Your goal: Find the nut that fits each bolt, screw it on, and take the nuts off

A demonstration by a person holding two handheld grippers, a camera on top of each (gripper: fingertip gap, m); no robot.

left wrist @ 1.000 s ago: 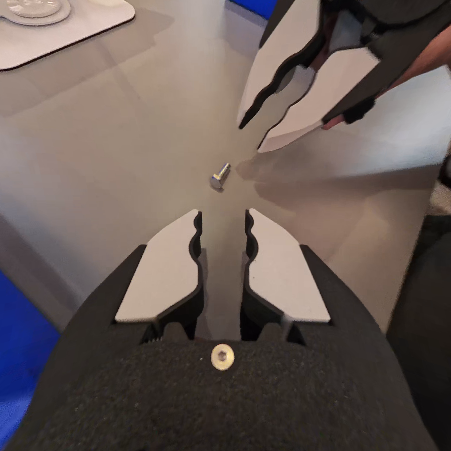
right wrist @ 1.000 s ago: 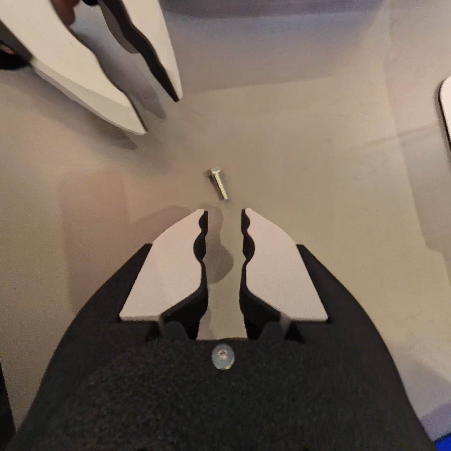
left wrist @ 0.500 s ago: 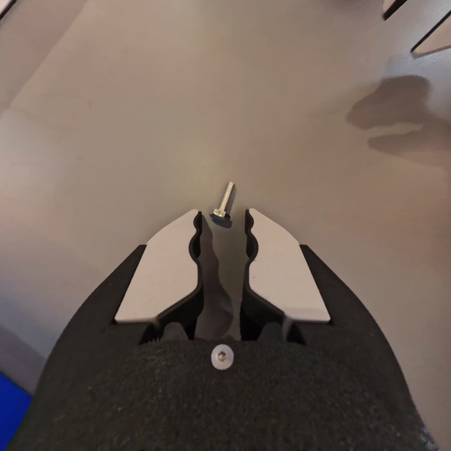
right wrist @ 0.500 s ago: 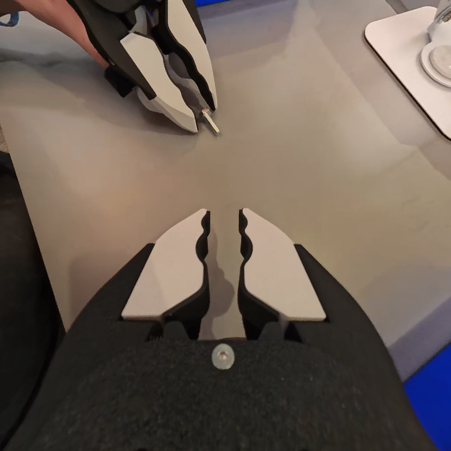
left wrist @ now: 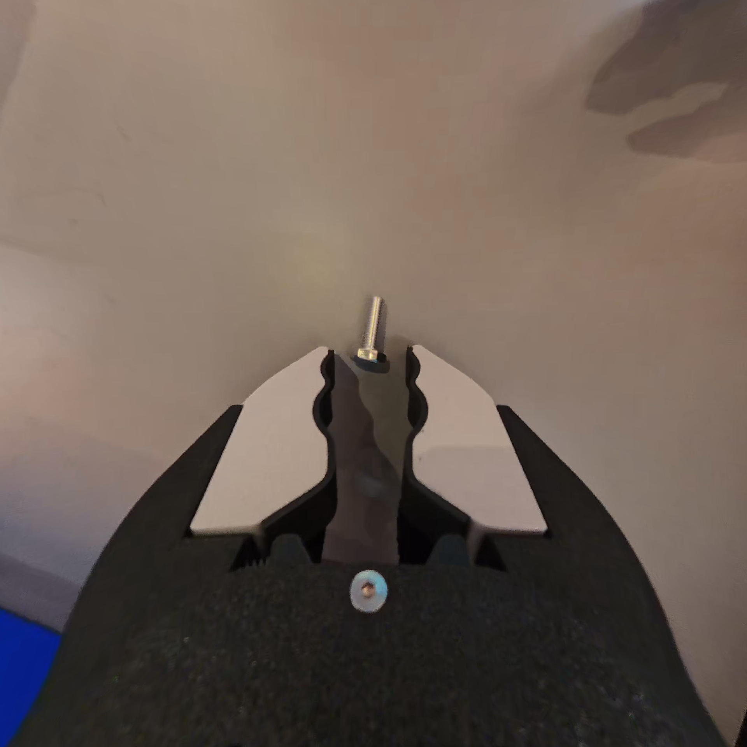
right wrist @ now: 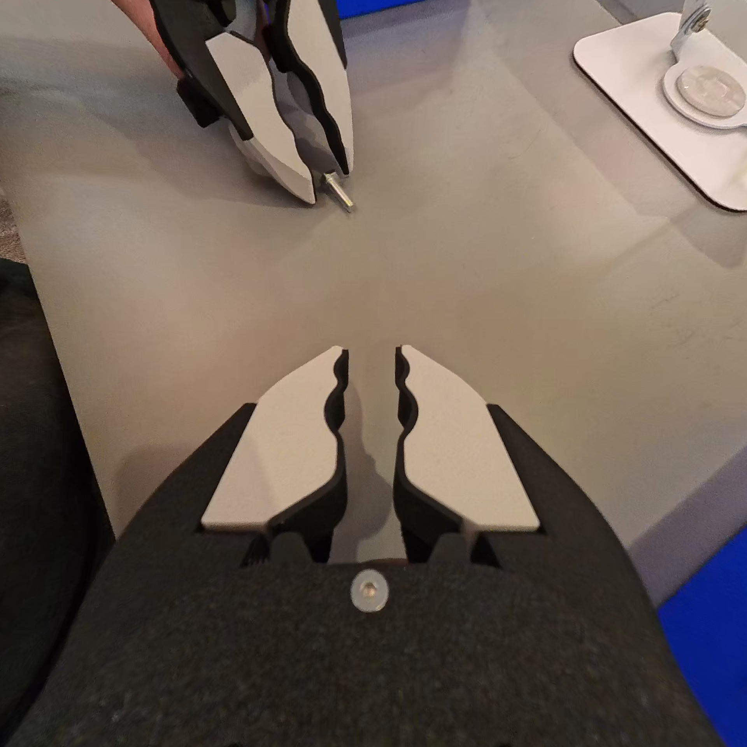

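Left gripper [left wrist: 370,349]: jaws apart, tips low on either side of bolt head, not clamped | Bolt [left wrist: 374,329]: lying on grey table [left wrist: 202,202], shank pointing away | Right gripper [right wrist: 372,351]: jaws apart, empty, well back from bolt.

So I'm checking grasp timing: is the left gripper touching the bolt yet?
Apart. In the left wrist view, the left gripper is open, with table showing between each fingertip and the bolt head.

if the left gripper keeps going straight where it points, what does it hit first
Most likely the bolt: its head lies just ahead of the open left gripper, between the tips, on the grey table.
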